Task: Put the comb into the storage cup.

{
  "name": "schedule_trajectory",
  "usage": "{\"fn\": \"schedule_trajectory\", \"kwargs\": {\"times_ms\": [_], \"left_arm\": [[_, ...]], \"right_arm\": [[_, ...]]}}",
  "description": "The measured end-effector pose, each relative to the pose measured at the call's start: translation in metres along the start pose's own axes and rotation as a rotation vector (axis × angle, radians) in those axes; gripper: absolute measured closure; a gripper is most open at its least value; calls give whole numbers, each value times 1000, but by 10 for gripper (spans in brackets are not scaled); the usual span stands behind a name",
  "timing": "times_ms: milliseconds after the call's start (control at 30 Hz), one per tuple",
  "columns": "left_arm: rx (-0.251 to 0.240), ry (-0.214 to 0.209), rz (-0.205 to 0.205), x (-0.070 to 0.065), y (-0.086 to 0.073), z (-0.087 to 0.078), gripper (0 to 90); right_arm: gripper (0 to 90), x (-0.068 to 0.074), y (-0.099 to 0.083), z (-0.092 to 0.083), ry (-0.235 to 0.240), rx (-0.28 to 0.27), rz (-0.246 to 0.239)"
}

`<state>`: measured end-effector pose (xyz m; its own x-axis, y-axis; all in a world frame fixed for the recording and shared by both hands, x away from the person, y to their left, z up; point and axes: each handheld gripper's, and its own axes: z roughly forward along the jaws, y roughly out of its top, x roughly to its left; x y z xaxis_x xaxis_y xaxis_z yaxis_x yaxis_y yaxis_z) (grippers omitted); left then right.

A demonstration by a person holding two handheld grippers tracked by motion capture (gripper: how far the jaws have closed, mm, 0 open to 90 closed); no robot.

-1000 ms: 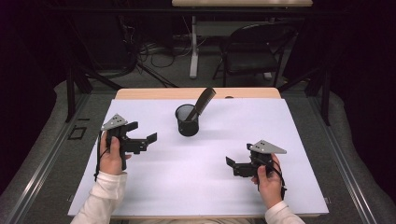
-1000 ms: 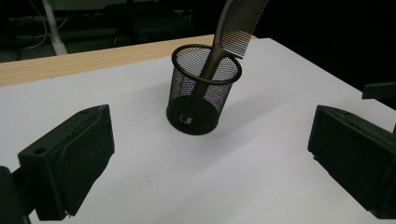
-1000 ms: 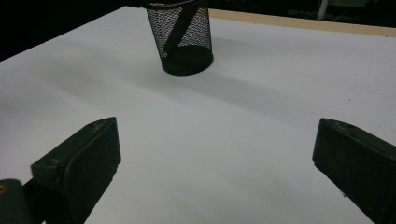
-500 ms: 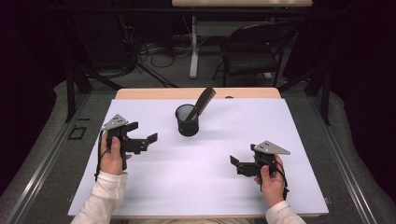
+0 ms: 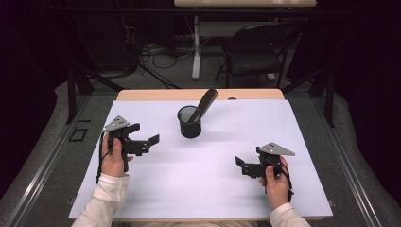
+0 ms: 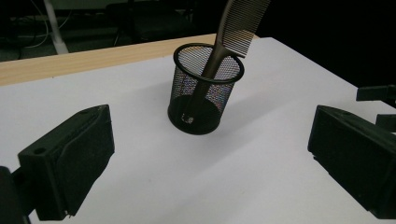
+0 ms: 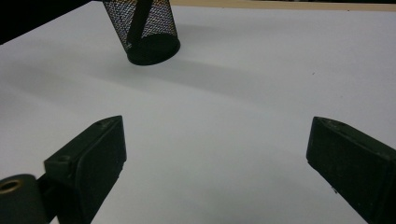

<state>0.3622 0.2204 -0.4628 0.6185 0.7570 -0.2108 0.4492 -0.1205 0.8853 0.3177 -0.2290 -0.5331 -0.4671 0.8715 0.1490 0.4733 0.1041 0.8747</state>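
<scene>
High view: I am looking down on a white table (image 5: 208, 189) with a mesh cup (image 5: 189, 124) standing upright near its far middle and both grippers resting low, well apart from it.
Left gripper: I am holding the left gripper (image 5: 144, 138) left of the cup, its jaws spread wide and gripping nothing, pointing toward the cup.
Cup: in the left gripper view the mesh cup (image 6: 205, 91) is sitting straight ahead between the jaws' line of sight, upright on the white surface.
Comb: a dark comb (image 6: 236, 28) is standing handle-down in the cup, leaning on the rim with its teeth end sticking up and out.
Right gripper: I am keeping the right gripper (image 5: 243, 165) near the table's near right part, jaws also spread and empty, the cup (image 7: 142, 30) far ahead of it.
Step in hand: I judge that I am lining up a reach for the comb.
Doing it well: I am aiming to close on the shaft just above the rim and lift along its lean, since a sideways pull could tip the light cup; the free gripper could steady the cup wall.
</scene>
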Motion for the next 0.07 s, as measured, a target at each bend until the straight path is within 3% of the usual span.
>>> {"fn": "schedule_trajectory", "kwargs": {"times_ms": [67], "left_arm": [[-3, -1, -2, 1, 0, 1, 7]], "right_arm": [[49, 0, 0, 0, -4, 4, -1]]}}
